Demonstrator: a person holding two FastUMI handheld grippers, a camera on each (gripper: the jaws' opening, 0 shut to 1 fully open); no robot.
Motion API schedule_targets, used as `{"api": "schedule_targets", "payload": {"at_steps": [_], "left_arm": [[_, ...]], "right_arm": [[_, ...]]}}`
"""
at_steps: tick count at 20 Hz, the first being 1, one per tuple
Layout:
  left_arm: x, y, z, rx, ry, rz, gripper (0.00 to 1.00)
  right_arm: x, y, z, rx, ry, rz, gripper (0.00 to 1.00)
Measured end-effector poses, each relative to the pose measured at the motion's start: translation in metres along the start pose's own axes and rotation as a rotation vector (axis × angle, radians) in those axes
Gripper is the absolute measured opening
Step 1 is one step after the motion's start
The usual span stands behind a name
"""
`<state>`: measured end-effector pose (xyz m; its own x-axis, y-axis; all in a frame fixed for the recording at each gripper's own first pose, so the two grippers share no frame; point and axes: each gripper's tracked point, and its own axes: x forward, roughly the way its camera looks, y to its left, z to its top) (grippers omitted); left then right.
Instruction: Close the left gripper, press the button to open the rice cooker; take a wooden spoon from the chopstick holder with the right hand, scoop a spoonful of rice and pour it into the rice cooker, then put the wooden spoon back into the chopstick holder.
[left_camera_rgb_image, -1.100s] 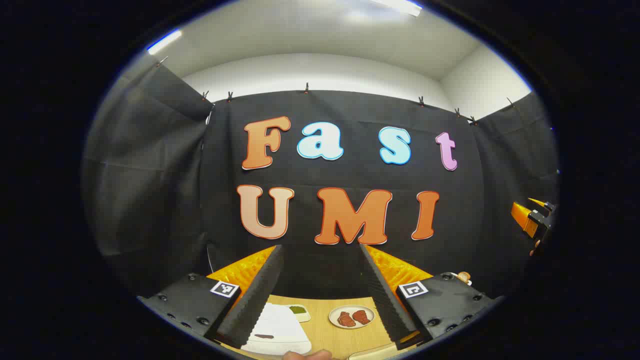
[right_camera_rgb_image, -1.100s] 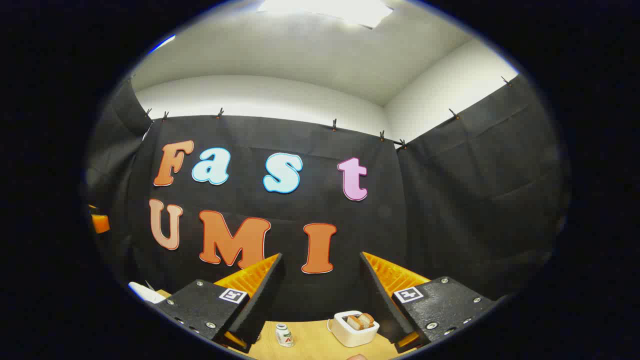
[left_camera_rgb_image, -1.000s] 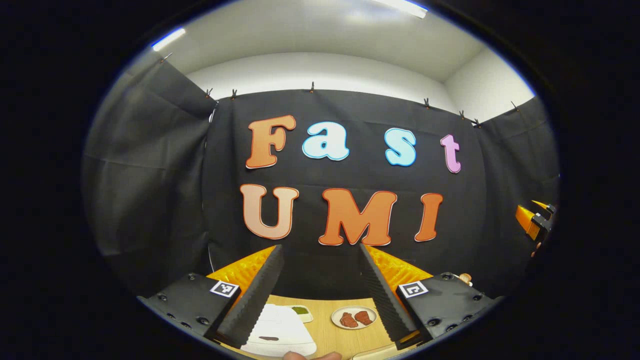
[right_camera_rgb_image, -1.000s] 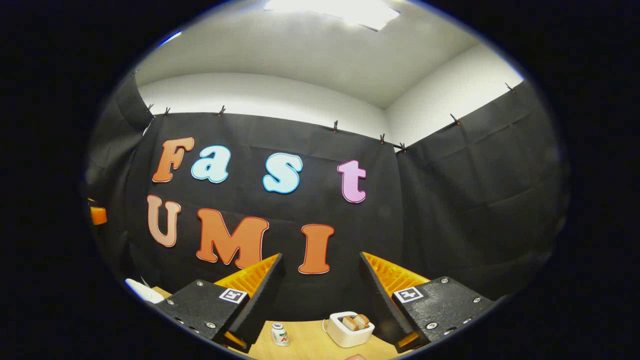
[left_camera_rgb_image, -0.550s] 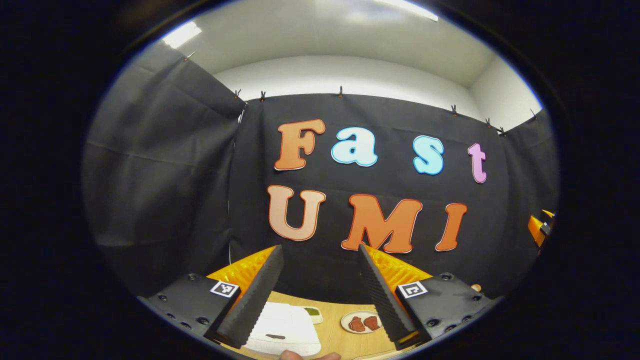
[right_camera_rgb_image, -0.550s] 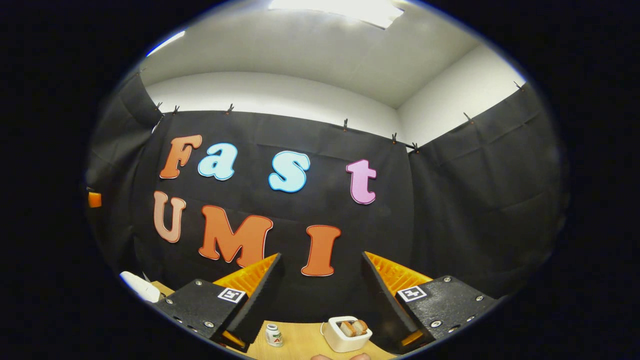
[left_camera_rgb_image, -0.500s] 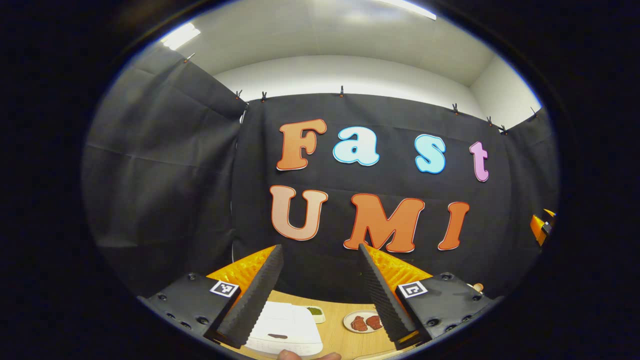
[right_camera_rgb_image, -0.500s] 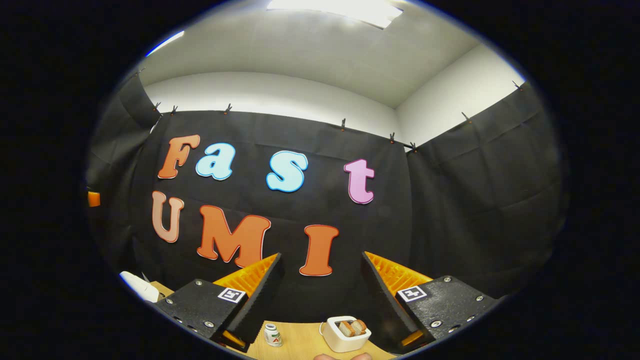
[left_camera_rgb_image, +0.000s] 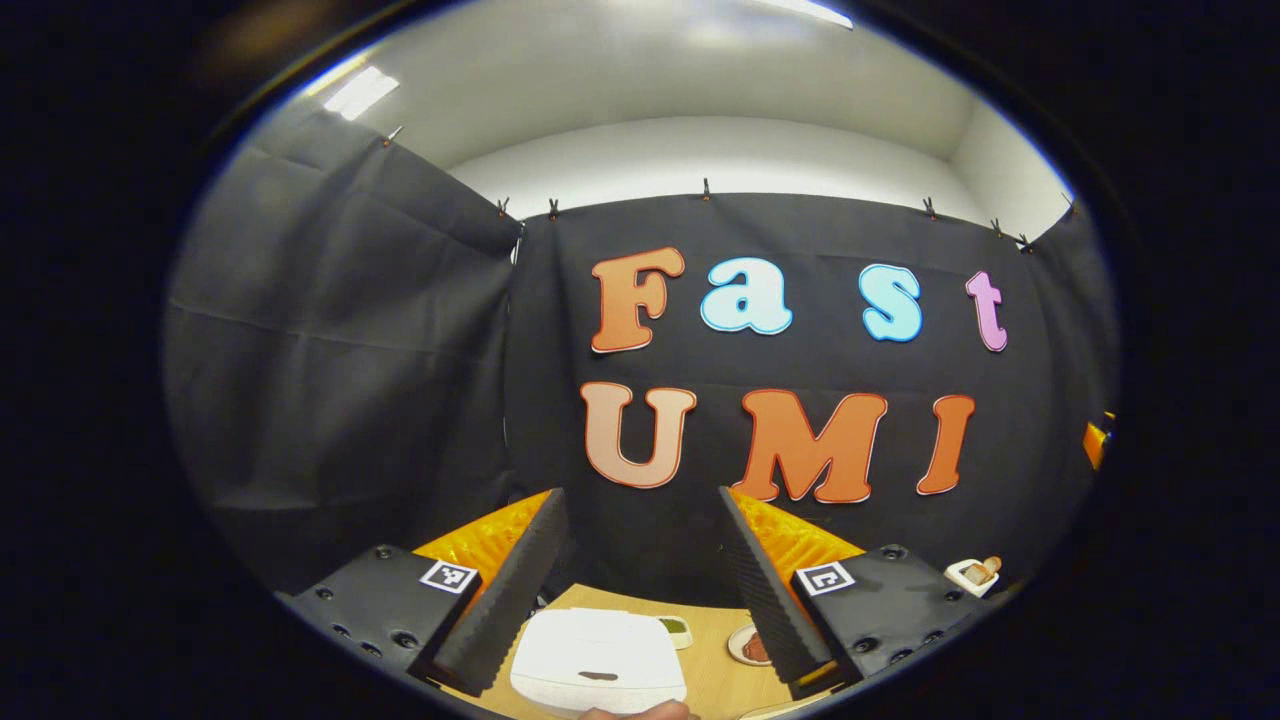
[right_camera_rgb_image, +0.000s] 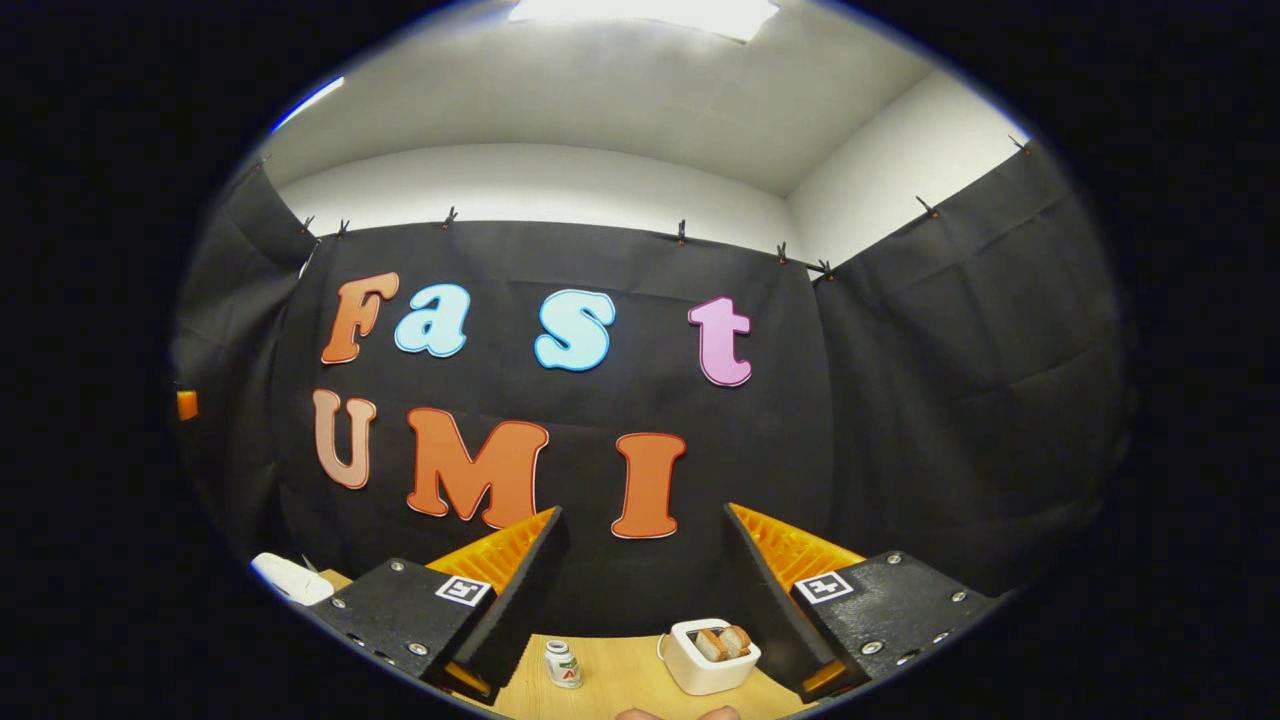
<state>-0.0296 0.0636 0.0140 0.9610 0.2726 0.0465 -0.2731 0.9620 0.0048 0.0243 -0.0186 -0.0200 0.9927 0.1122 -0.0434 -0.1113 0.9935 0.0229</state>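
Observation:
The white rice cooker (left_camera_rgb_image: 598, 672) sits low in the left gripper view with its lid shut, below and between the fingers of my left gripper (left_camera_rgb_image: 638, 493). That gripper is open, holds nothing and is raised above the cooker, pointing at the booth wall. In the right gripper view the rice cooker (right_camera_rgb_image: 290, 578) peeks out at the far left edge. My right gripper (right_camera_rgb_image: 641, 510) is open too, empty, and held high over the wooden table (right_camera_rgb_image: 620, 680).
A small dish of greens (left_camera_rgb_image: 676, 628) and a plate of red meat (left_camera_rgb_image: 745, 645) lie behind the cooker. A white box with brown slices (right_camera_rgb_image: 710, 655) and a small bottle (right_camera_rgb_image: 563, 664) stand on the table. Fingertips of a hand (right_camera_rgb_image: 680, 714) show at the bottom.
The left gripper view has swung leftward, so the cooker now lies centred under its fingers and looks larger. The right gripper has barely shifted. Both stay open.

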Motion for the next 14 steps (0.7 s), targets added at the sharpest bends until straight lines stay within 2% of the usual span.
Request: {"api": "schedule_targets", "payload": {"at_steps": [4, 8, 10, 11, 13, 14], "left_arm": [[0.0, 0.01, 0.0, 0.045, -0.006, 0.018, 1.0], [0.002, 0.011, -0.008, 0.043, 0.026, 0.015, 1.0], [0.012, 0.013, -0.017, 0.036, 0.048, 0.028, 0.84], [0.011, 0.02, -0.022, 0.036, 0.06, 0.049, 0.77], [0.018, 0.027, -0.038, 0.034, 0.104, 0.072, 0.43], [0.02, 0.024, -0.046, 0.037, 0.127, 0.06, 0.26]], "right_arm": [[0.001, 0.006, -0.003, -0.013, 0.007, 0.01, 0.97], [0.002, 0.006, -0.015, -0.023, 0.035, 0.016, 0.95], [0.001, 0.004, -0.018, -0.034, 0.054, 0.012, 0.97], [0.002, 0.003, -0.02, -0.035, 0.06, 0.007, 0.95], [0.003, 0.002, -0.025, -0.031, 0.072, 0.001, 0.95], [0.001, 0.0, -0.028, -0.029, 0.079, -0.001, 0.95]]}}
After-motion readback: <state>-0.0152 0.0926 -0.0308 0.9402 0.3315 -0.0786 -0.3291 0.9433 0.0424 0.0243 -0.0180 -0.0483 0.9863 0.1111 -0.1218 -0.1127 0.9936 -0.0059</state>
